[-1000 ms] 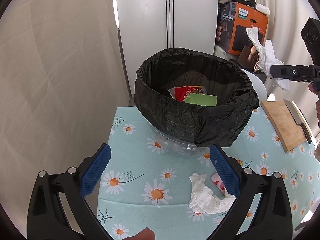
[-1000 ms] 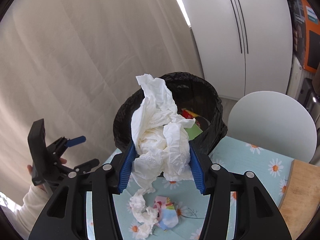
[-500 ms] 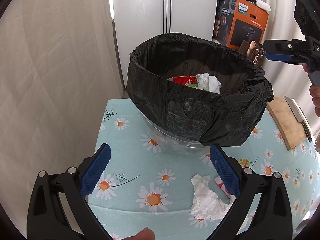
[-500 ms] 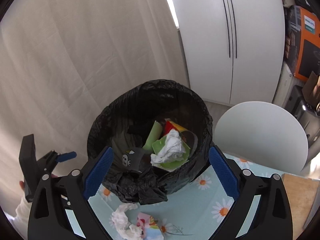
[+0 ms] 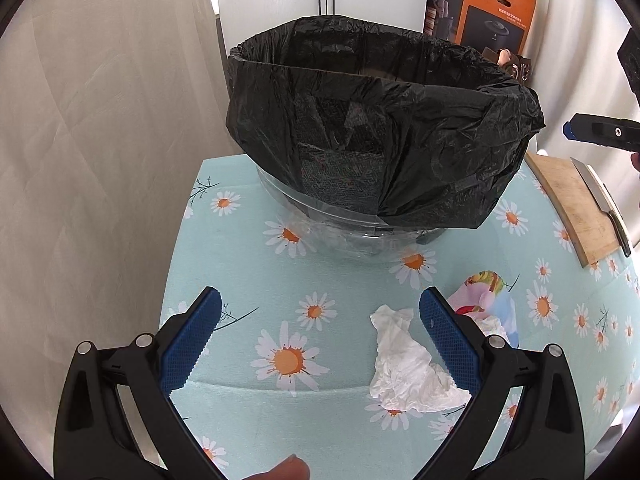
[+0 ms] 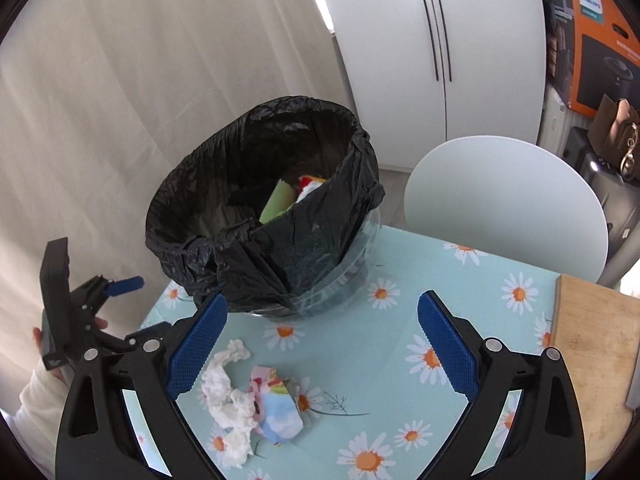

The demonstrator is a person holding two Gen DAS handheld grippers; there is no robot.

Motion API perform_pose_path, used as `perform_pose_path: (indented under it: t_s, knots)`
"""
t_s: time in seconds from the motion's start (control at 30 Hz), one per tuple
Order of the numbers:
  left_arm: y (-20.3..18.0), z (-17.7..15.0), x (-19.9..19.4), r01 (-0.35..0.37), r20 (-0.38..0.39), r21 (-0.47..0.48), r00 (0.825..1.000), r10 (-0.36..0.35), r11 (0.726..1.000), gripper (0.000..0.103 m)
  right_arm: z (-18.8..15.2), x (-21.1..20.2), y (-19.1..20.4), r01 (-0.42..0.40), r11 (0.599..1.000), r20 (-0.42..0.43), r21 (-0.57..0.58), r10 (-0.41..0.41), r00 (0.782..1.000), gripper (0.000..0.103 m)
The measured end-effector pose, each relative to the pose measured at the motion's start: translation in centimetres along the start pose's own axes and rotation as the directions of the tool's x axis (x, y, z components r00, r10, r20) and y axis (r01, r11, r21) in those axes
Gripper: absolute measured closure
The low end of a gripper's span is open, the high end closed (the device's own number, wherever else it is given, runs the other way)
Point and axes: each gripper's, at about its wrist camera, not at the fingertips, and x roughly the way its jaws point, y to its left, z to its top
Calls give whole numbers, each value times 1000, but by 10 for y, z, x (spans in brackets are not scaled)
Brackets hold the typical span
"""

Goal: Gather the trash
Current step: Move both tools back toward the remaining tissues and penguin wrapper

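A clear bin lined with a black bag (image 5: 380, 128) stands at the back of the daisy-print table (image 5: 248, 264); it also shows in the right wrist view (image 6: 272, 216), with green, red and white trash inside. A crumpled white tissue (image 5: 404, 368) and a colourful wrapper (image 5: 484, 296) lie on the table in front of the bin, the tissue (image 6: 228, 396) left of the wrapper (image 6: 276, 404) in the right wrist view. My left gripper (image 5: 320, 340) is open and empty, low over the table, just left of the tissue. My right gripper (image 6: 320, 348) is open and empty above the table.
A wooden cutting board (image 5: 576, 204) with a knife (image 5: 604, 200) lies at the table's right edge. A white round chair back (image 6: 508, 204) stands behind the table. A white fridge (image 6: 440, 40), an orange box (image 5: 492, 12) and a curtain (image 5: 100, 140) are behind.
My right gripper opened and dropped the white tissue wad into the bin, then drew back and lower. My left gripper moved down and closer to the table, toward the tissue.
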Motion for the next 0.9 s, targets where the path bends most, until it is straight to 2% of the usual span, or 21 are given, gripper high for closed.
perform_pose_path:
  t_s: [0.33,0.63,0.8,0.87,0.9]
  knots:
    - [-17,-10,11,4,-54,11,999,-4,1000,6,-39,28,0,-34,999,-122,-15,32,992,11]
    - [-22,-31,28,1,-111,22,994,1,1000,6,-74,66,4,-77,997,-227,-12,72,971,12]
    - [-27,-39,37,33,-135,44,990,-26,998,6,-84,86,4,-89,996,-264,25,92,960,13]
    - [-30,-42,40,42,-142,48,989,-35,998,6,-87,92,6,-112,993,-275,36,118,954,24]
    - [-31,-43,42,47,-148,47,988,-40,998,6,-88,95,8,-130,991,-284,43,137,949,39]
